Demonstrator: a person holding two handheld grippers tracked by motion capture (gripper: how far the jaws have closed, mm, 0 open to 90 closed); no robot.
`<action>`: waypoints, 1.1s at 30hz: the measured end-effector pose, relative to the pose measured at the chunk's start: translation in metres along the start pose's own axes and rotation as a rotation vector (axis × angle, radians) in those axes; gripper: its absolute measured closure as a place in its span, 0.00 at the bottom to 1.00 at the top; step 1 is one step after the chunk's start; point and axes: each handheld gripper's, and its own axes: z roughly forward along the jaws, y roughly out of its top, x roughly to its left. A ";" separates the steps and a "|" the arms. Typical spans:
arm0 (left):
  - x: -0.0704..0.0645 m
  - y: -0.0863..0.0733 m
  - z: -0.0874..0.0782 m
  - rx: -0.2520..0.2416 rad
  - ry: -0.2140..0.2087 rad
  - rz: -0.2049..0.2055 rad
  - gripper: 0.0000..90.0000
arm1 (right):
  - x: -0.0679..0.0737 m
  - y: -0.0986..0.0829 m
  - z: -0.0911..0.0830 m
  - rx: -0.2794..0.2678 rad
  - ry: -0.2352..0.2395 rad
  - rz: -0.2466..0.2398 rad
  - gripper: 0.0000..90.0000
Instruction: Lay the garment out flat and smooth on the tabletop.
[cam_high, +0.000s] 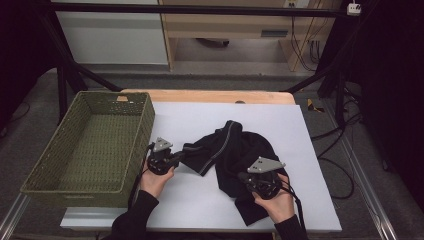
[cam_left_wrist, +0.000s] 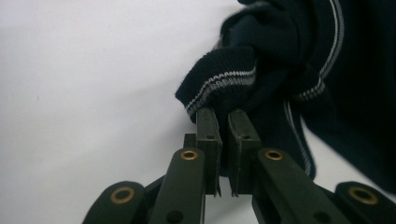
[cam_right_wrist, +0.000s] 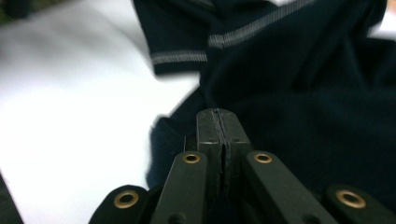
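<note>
A dark navy garment (cam_high: 235, 147) with thin grey stripes lies crumpled on the white sheet (cam_high: 195, 200) in the middle of the table. My left gripper (cam_high: 184, 154) is at the garment's left edge. In the left gripper view its jaws (cam_left_wrist: 224, 116) are shut on the striped ribbed cuff (cam_left_wrist: 224, 86) of the garment (cam_left_wrist: 289, 56). My right gripper (cam_high: 243, 176) rests over the garment's lower right part. In the right gripper view that gripper (cam_right_wrist: 218, 113) has its jaws pressed together on a thin fold of the dark cloth (cam_right_wrist: 303, 88).
A green woven basket (cam_high: 144, 131) with nothing in it stands at the left, just beside my left hand. The sheet covers a wooden table (cam_high: 210, 96). Black frame bars and cables run behind and to the right of the table.
</note>
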 end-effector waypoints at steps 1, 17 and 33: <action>0.000 -0.003 -0.003 0.002 -0.001 0.005 0.94 | 0.001 -0.002 0.002 0.005 -0.002 -0.001 0.95; 0.007 -0.012 -0.008 0.005 0.004 -0.021 0.93 | 0.031 -0.007 0.042 0.141 -0.039 -0.118 0.90; 0.014 -0.012 -0.013 -0.003 0.056 -0.025 0.93 | -0.049 -0.011 -0.059 -0.166 -0.257 0.107 0.95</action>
